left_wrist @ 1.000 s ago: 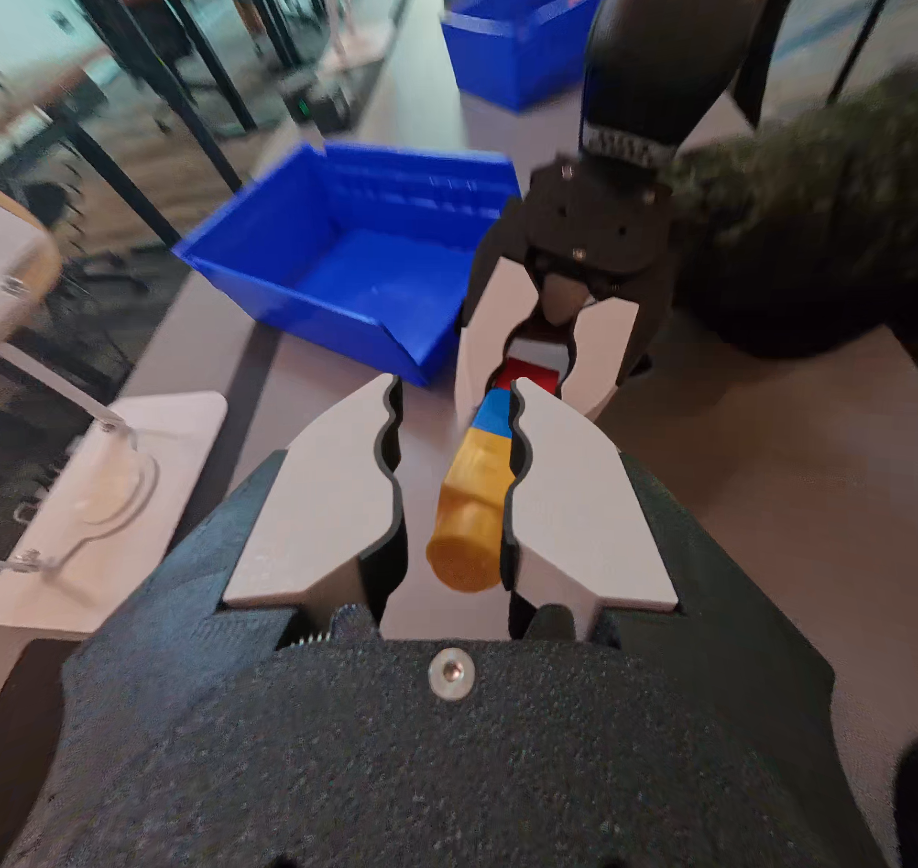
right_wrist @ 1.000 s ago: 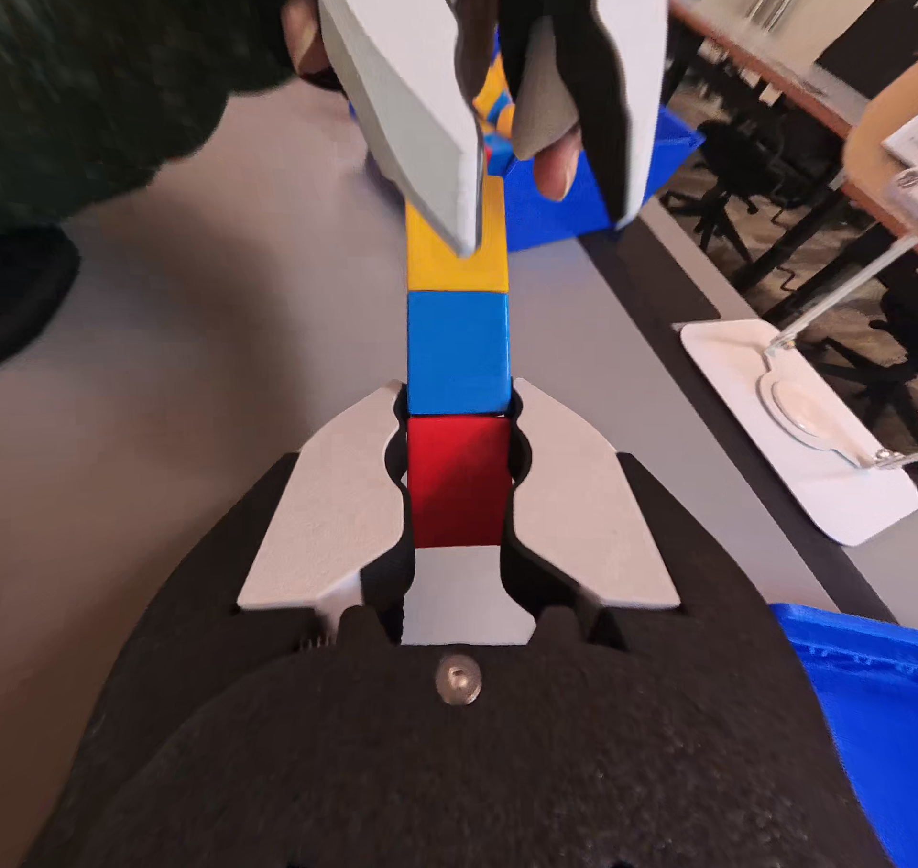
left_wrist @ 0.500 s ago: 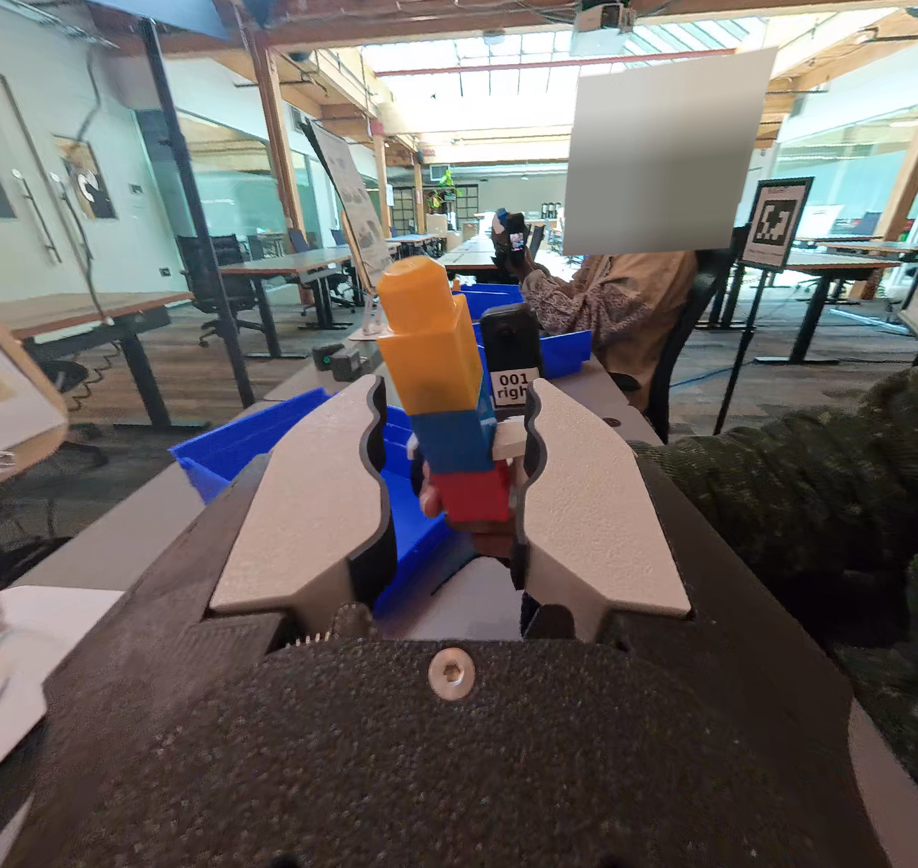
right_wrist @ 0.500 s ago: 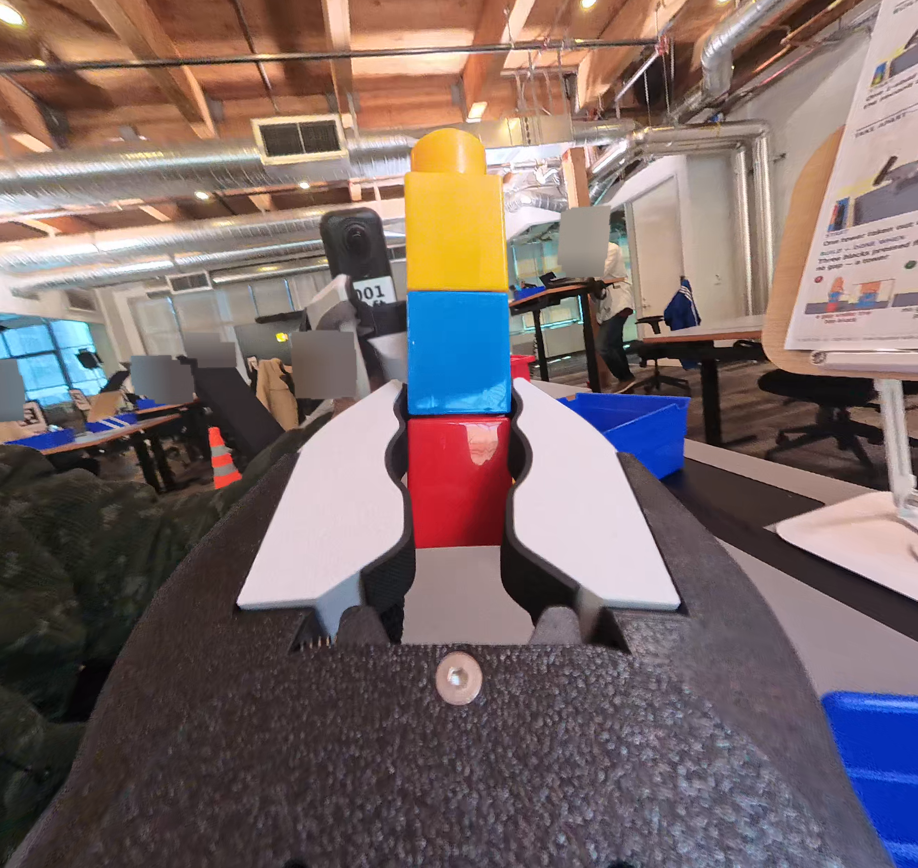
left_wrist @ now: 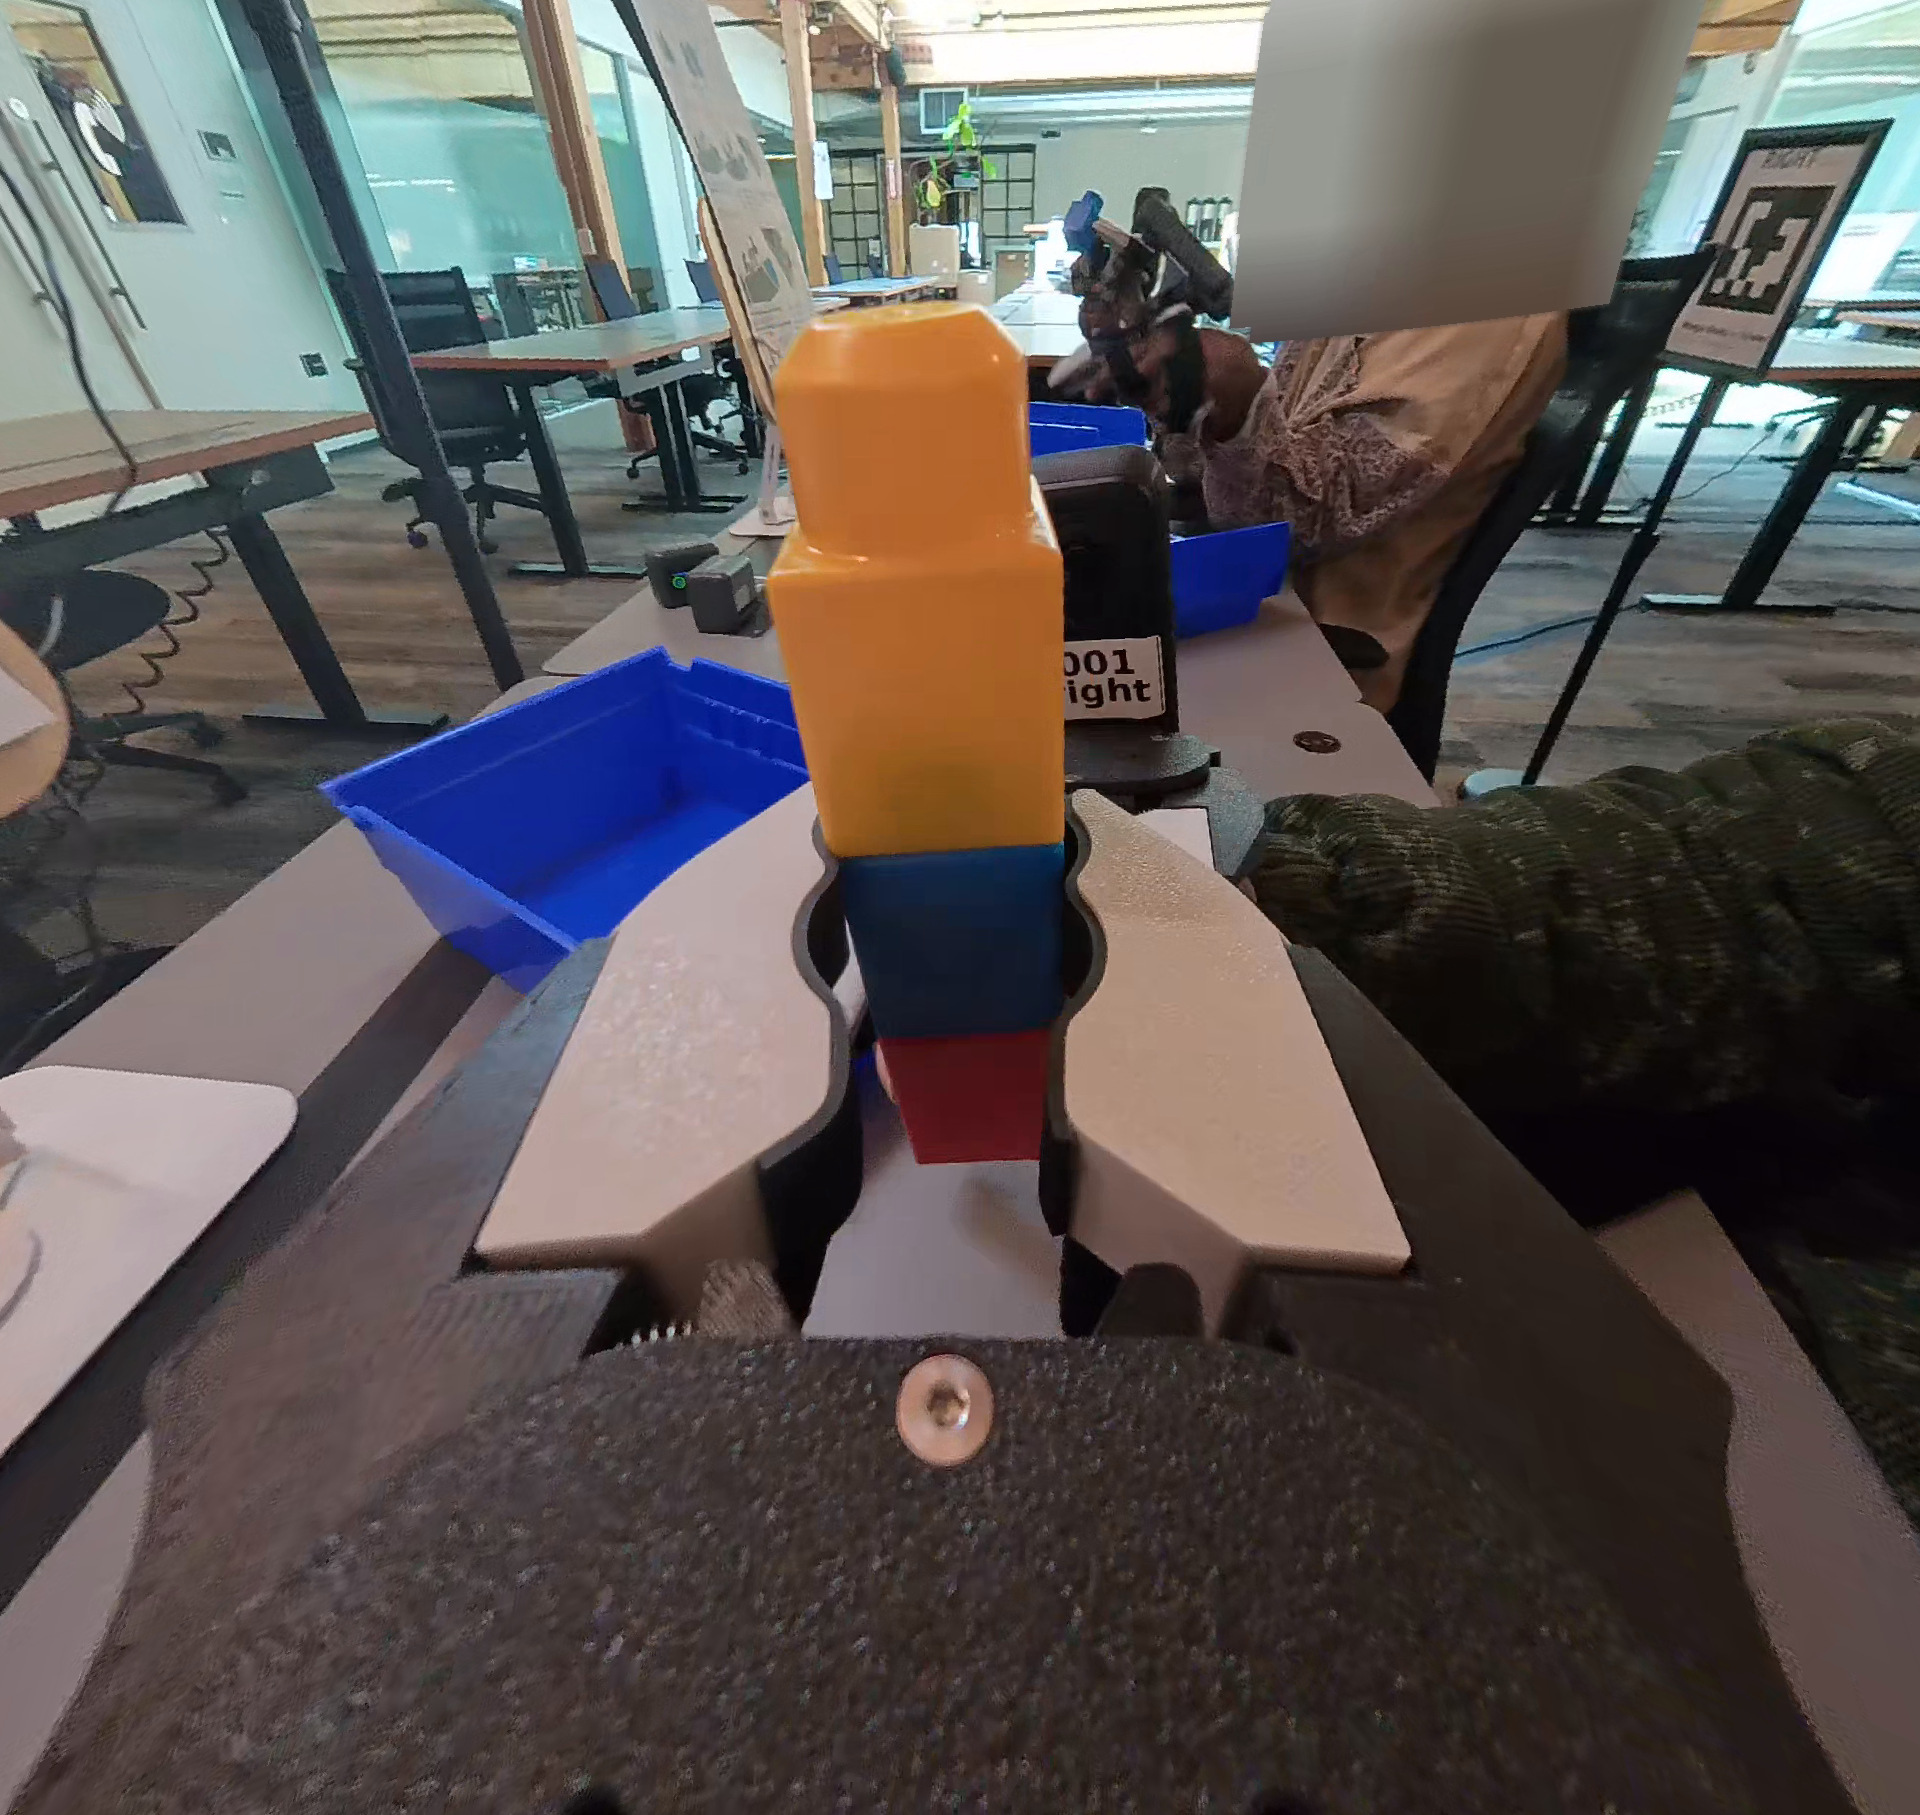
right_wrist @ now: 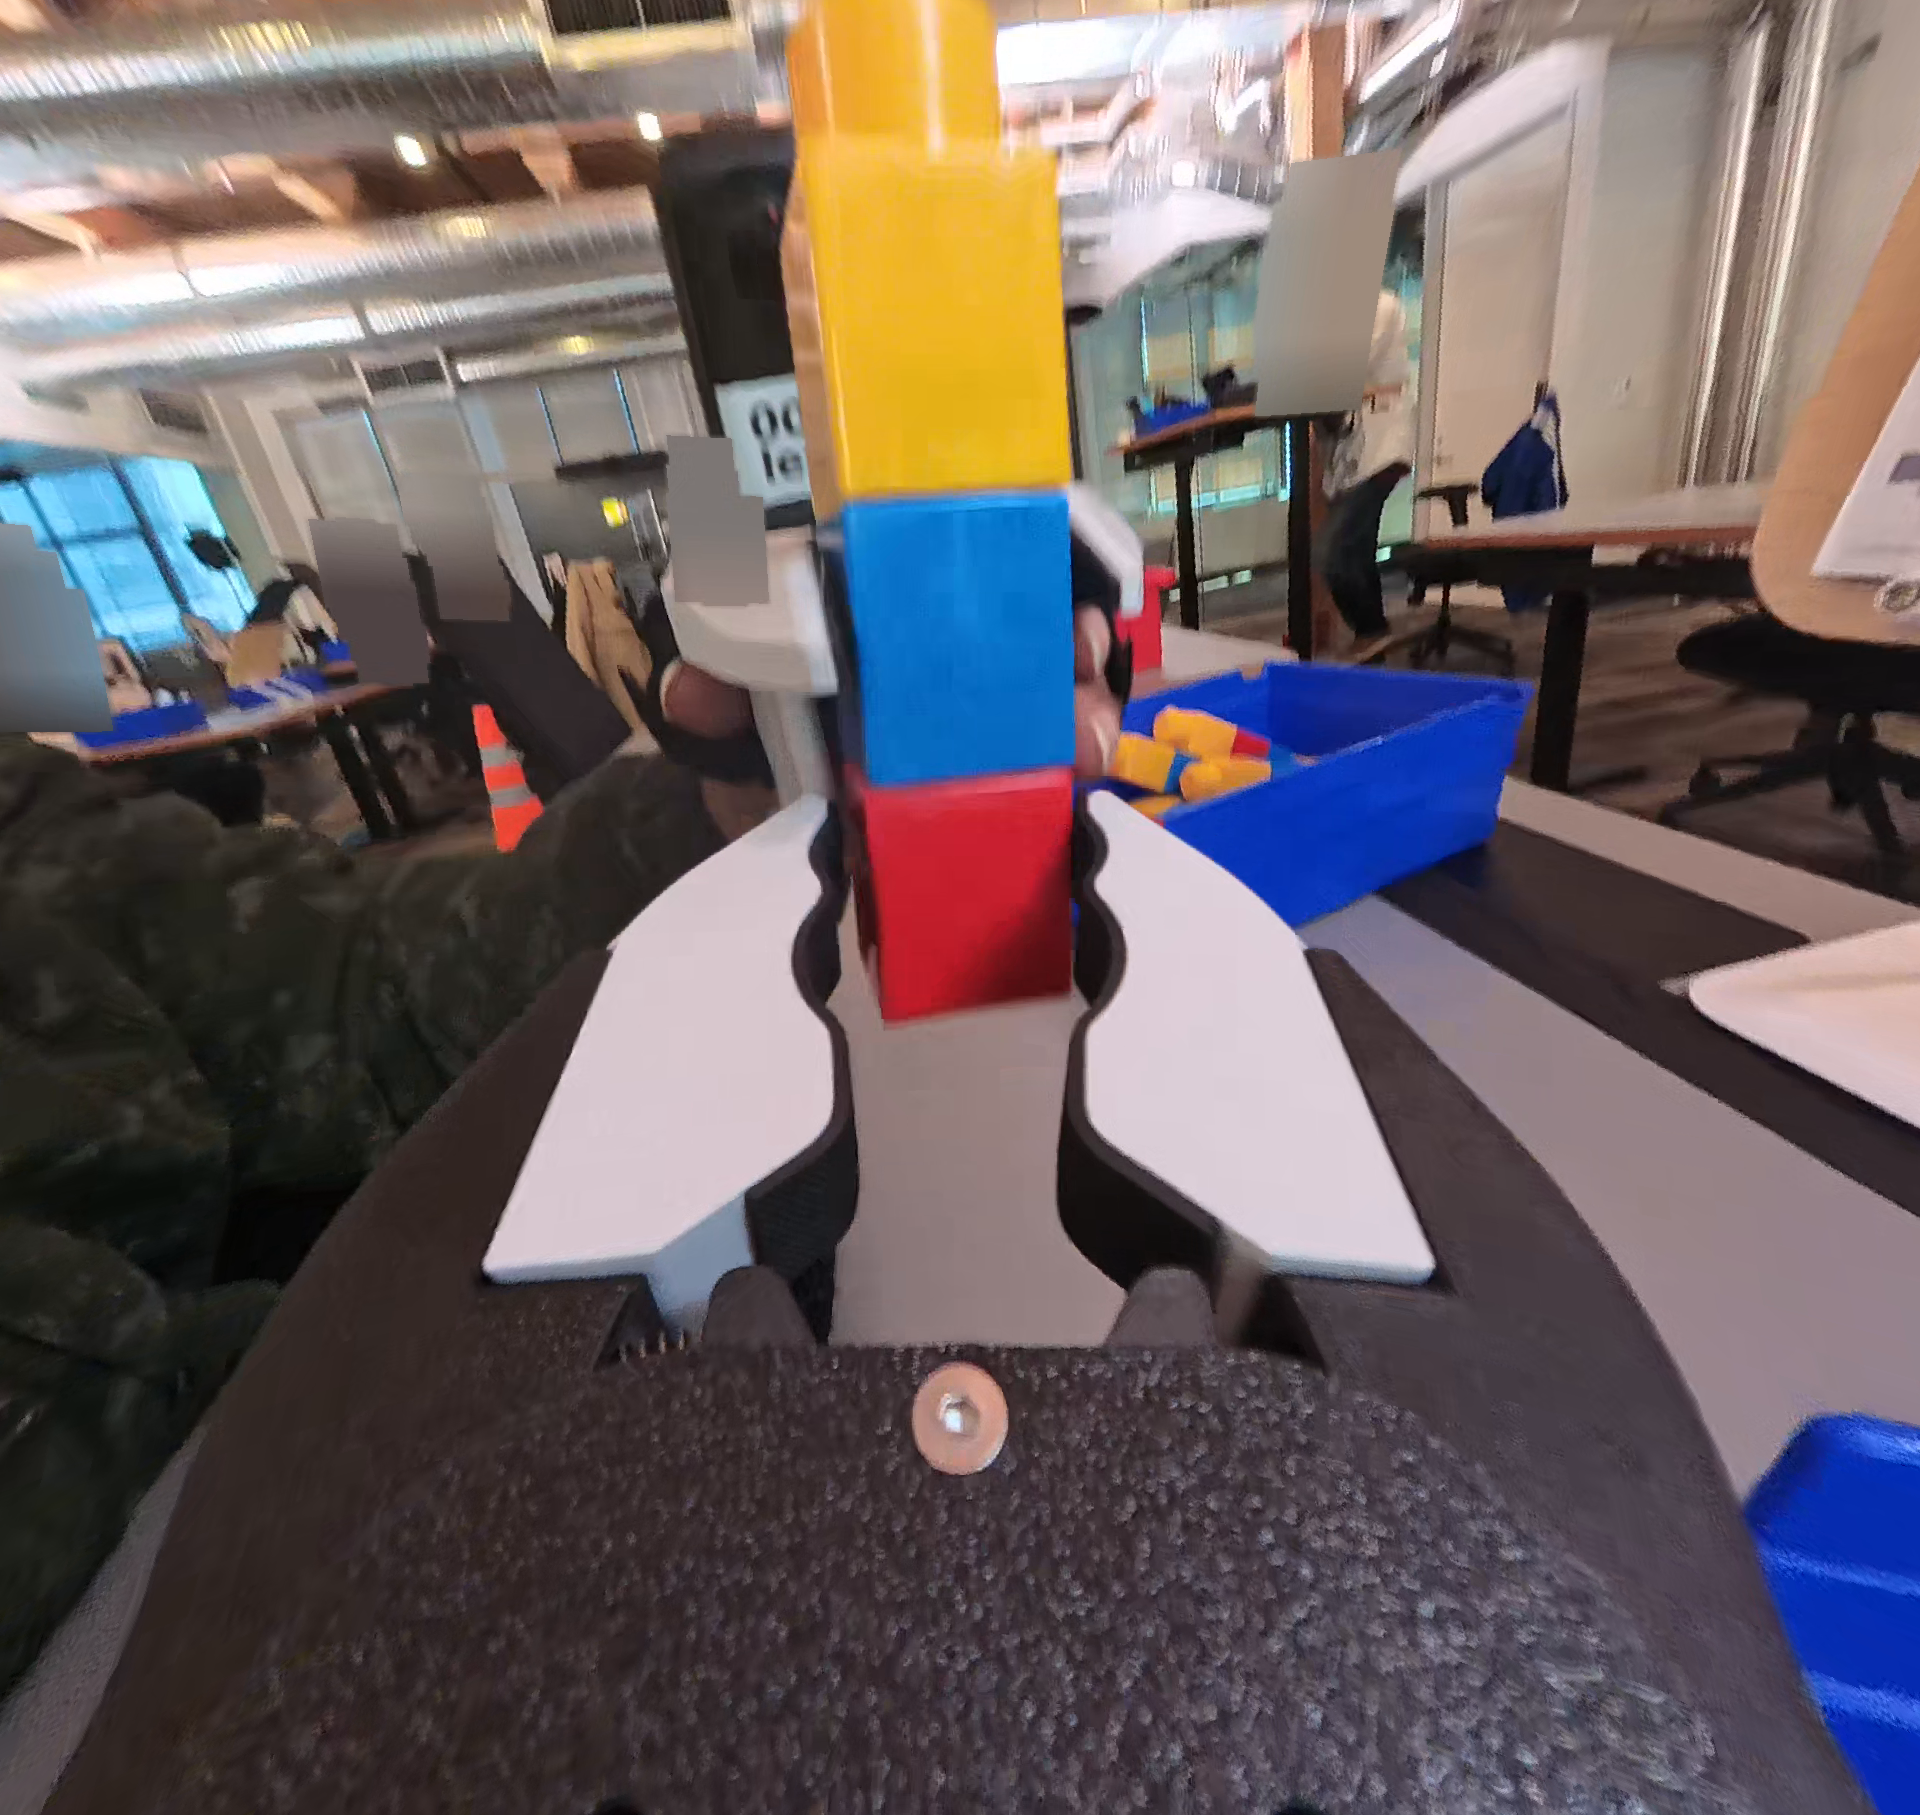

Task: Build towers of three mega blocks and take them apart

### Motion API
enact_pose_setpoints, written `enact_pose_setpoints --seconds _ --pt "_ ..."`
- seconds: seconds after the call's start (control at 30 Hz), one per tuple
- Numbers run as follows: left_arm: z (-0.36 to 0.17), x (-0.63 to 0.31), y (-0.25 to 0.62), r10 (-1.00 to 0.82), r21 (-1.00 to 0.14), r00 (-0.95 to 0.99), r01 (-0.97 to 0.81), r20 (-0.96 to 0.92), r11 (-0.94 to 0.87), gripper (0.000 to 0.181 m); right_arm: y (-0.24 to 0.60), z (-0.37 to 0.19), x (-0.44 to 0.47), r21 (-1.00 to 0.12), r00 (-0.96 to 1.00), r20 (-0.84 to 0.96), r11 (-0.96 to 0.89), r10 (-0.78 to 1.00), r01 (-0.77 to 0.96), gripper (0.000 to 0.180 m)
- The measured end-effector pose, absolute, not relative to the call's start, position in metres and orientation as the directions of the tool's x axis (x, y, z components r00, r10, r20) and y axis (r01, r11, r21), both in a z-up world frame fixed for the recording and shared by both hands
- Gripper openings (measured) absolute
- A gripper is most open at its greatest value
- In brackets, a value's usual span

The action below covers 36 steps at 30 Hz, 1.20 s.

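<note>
- The table [left_wrist: 260, 965] is grey and flat. An empty blue bin [left_wrist: 468, 861] sits on it to my left, and a second blue bin [right_wrist: 1351, 809] farther off holds loose blocks [right_wrist: 1195, 757].
- My left hand-held gripper [left_wrist: 945, 830] is closed in on the middle of the tower. As far as I can judge, its fingers press both sides of the blue block [left_wrist: 956, 934].
- My right hand-held gripper [right_wrist: 956, 809] has the red block [right_wrist: 966, 892] between its fingertips. That view is blurred and a thin dark gap shows on one side, so I cannot tell whether it is clamped or slightly apart.
- The tower [right_wrist: 951, 518] is held up above the table between my two hand-held grippers. It stands upright, red at the bottom, blue in the middle and yellow on top.
- I judge it to be light, hollow, stiff plastic. It won't crush or bend, but its glossy walls could slip against smooth fingers.
- The joints are push-fit, so the tower should come apart at the seams rather than break.
- The best hold is on the flat opposite faces of one block, squarely at mid-height and away from the seam.
- The yellow block [left_wrist: 920, 695] is free of both grips. I'd hold it by its square body.
- Its round stud [left_wrist: 904, 415] is narrow and rounded, so it is a poor place to pinch.
</note>
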<state>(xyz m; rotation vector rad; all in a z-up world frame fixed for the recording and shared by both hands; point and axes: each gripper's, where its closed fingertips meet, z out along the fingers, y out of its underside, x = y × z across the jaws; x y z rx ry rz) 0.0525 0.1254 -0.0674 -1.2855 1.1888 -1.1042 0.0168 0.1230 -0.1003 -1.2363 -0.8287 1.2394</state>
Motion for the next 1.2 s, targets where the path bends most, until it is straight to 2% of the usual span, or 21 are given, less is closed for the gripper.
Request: enact_pose_setpoints --seconds 0.07,0.13,0.23,0.33,0.4,0.47,0.53,0.8,0.9,0.97,1.03,1.07,1.13,1.2 --pt "-0.068 0.041 0.134 -0.99 -0.994 0.135 -0.103 -0.046 0.033 0.037 0.125 -0.107 0.017 -0.978 0.203 -0.151 -0.116 0.968 -0.176 0.048" --pt "-0.084 0.026 0.153 -0.961 -0.961 0.229 -0.258 -0.158 0.097 0.037 0.132 -0.106 0.023 -0.98 0.242 -0.148 -0.11 0.959 -0.165 0.057" --pt "-0.122 0.01 0.159 -0.927 -0.839 0.191 -0.511 -0.323 0.187 0.037 0.14 -0.1 0.034 -0.986 0.314 -0.112 -0.065 0.943 -0.156 0.064" --pt "-0.15 0.014 0.164 -0.896 -0.729 0.15 -0.643 -0.419 0.233 0.037 0.145 -0.105 0.033 -0.996 0.379 -0.062 -0.03 0.923 -0.089 0.066" --pt "-0.166 0.019 0.169 -0.87 -0.654 0.133 -0.714 -0.475 0.248 0.037 0.147 -0.114 0.027 -0.999 0.403 -0.034 -0.021 0.915 -0.035 0.064" --pt "-0.178 0.022 0.173 -0.843 -0.584 0.106 -0.766 -0.527 0.269 0.037 0.153 -0.124 0.024 -0.999 0.451 -0.012 -0.027 0.892 0.027 0.051" --pt "-0.185 0.021 0.176 -0.837 -0.553 0.102 -0.792 -0.538 0.259 0.036 0.156 -0.135 0.024 -0.995 0.475 0.016 -0.034 0.88 0.096 0.048" --pt "-0.17 0.012 0.163 -0.904 -0.688 0.064 -0.672 -0.422 0.274 0.036 0.149 -0.122 0.019 -0.996 0.47 -0.018 -0.058 0.882 0.071 0.047" --pt "-0.204 -0.034 0.191 -0.907 -0.554 0.115 -0.82 -0.405 0.143 0.036 0.148 -0.092 0.031 -0.996 0.483 -0.066 -0.031 0.873 -0.082 0.047" --pt "-0.195 -0.042 0.201 -0.928 -0.695 0.206 -0.715 -0.312 0.074 0.036 0.147 -0.074 0.047 -0.995 0.524 -0.031 0.022 0.851 -0.094 0.047" --pt "-0.17 -0.047 0.21 -0.931 -0.823 0.3 -0.568 -0.209 0.002 0.036 0.145 -0.089 0.044 -0.998 0.529 0.031 -0.006 0.848 0.068 0.047" --pt "-0.157 -0.048 0.208 -0.938 -0.87 0.304 -0.493 -0.168 -0.004 0.036 0.142 -0.112 0.036 -0.978 0.493 0.02 -0.087 0.87 0.192 0.047" --pt "-0.138 -0.046 0.199 -0.956 -0.924 0.272 -0.382 -0.112 0.0 0.036 0.135 -0.168 0.024 -0.872 0.435 -0.024 -0.232 0.9 0.431 0.047" --pt "-0.13 -0.044 0.19 -0.967 -0.94 0.231 -0.34 -0.104 0.02 0.036 0.127 -0.22 0.015 -0.745 0.396 -0.064 -0.308 0.916 0.592 0.048"
